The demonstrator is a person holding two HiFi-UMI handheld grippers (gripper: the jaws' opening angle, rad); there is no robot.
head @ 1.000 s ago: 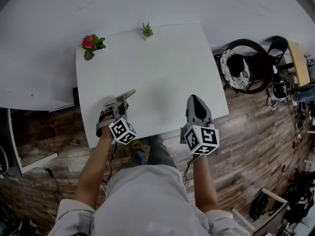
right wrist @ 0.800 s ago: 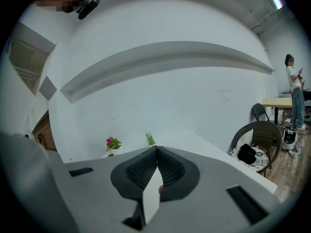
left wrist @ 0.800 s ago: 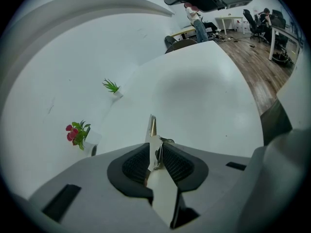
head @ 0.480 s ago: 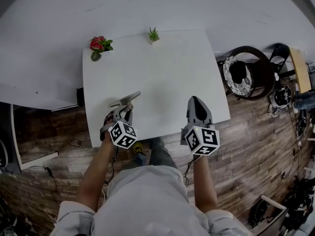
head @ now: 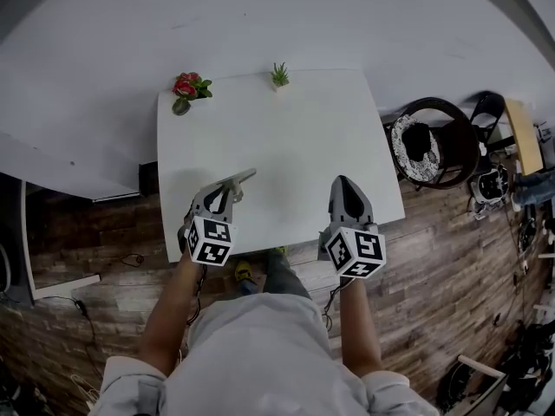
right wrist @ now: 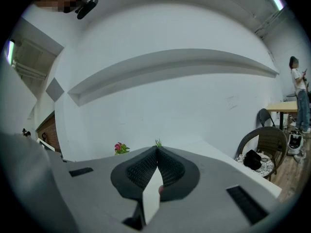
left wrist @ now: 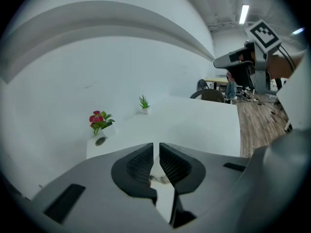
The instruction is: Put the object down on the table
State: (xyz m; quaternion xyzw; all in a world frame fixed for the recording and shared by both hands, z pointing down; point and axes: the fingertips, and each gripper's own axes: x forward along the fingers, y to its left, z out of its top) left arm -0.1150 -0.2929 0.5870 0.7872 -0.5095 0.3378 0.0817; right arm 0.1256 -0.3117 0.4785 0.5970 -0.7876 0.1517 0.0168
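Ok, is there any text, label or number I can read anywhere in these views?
No readable text anywhere.
left marker cube: black-and-white square patterns only, no letters or digits.
right marker cube: the same, patterns only.
table: no print visible.

Table (head: 295,154), red flowers (head: 185,87), green plant (head: 279,74)

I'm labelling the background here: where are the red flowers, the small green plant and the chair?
red flowers (head: 184,84), head view, on the red blooms.
small green plant (head: 279,74), head view, on its leaves.
chair (head: 466,133), head view, on its dark frame.
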